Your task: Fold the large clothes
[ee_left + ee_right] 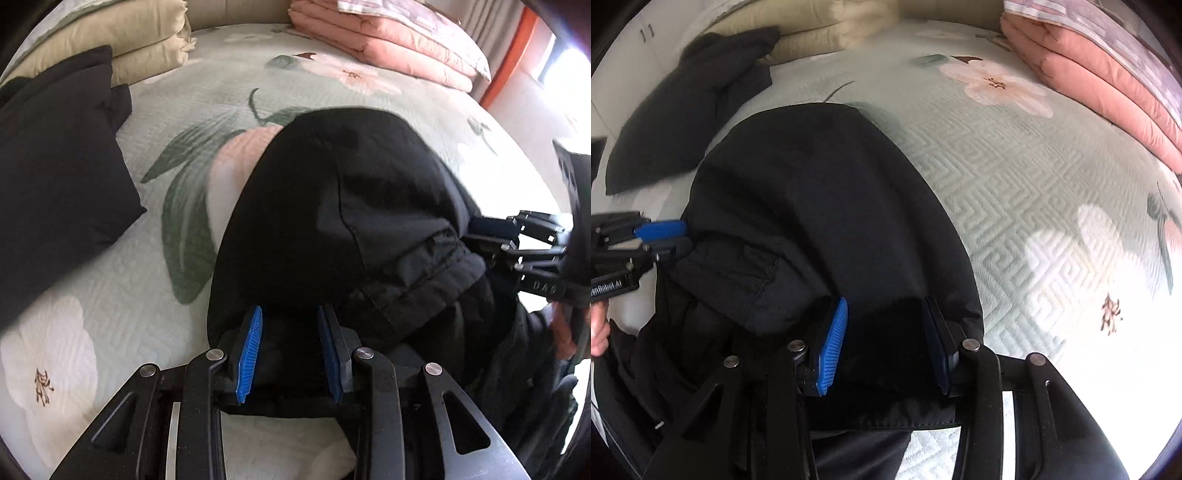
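A large black jacket (332, 206) lies bunched on the floral bedspread (166, 110); it also shows in the right wrist view (820, 206). My left gripper (290, 347) has its blue pads spread wide, with the jacket's near edge lying between them. My right gripper (886, 343) is likewise wide open over the jacket's near hem. Each gripper shows in the other's view, the right at the jacket's right side (524, 240), the left at its left side (646, 236).
A folded black garment (55, 166) lies at the left of the bed. Folded beige bedding (129, 40) and a folded pink quilt (388, 40) lie along the far edge. An orange-trimmed wall and a window stand at far right.
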### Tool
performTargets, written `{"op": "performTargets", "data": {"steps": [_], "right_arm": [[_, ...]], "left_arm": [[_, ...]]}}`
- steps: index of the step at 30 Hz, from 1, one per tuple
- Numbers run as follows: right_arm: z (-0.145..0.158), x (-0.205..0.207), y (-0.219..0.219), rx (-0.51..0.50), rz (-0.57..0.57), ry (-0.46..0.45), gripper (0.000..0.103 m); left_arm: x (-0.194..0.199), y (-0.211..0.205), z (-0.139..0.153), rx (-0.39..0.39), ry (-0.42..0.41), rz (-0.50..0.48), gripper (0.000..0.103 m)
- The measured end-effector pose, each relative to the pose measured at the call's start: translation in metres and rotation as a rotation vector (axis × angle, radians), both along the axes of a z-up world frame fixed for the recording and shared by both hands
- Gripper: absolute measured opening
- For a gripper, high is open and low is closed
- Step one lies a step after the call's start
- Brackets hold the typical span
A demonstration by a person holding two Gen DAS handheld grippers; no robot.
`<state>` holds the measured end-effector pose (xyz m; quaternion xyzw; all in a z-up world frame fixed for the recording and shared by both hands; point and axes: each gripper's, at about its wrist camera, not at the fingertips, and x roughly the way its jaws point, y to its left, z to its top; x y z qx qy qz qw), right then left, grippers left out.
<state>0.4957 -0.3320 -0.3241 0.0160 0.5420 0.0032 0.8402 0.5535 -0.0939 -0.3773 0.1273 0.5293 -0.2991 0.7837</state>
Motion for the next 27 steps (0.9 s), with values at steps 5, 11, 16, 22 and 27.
{"op": "performTargets", "data": {"steps": [5,11,16,22,27], "right_arm": [[0.029,-0.002,-0.011,0.048,0.039,-0.013,0.045],[0.075,0.013,-0.034,0.033,-0.001,-0.136,0.076],[0.053,0.059,-0.047,0.083,-0.058,-0.038,0.077],[0.017,0.083,-0.050,0.145,-0.065,0.044,0.077],[-0.001,0.082,-0.052,0.188,-0.080,0.065,0.070]], "left_arm": [[0.003,0.007,0.023,-0.016,-0.001,-0.025,0.033],[0.037,0.025,0.058,-0.107,-0.011,0.056,0.048],[0.071,0.013,0.036,-0.124,0.117,0.120,0.057],[0.090,0.006,-0.005,-0.114,0.240,0.147,0.057],[0.091,0.004,-0.019,-0.145,0.280,0.159,0.056]]}}
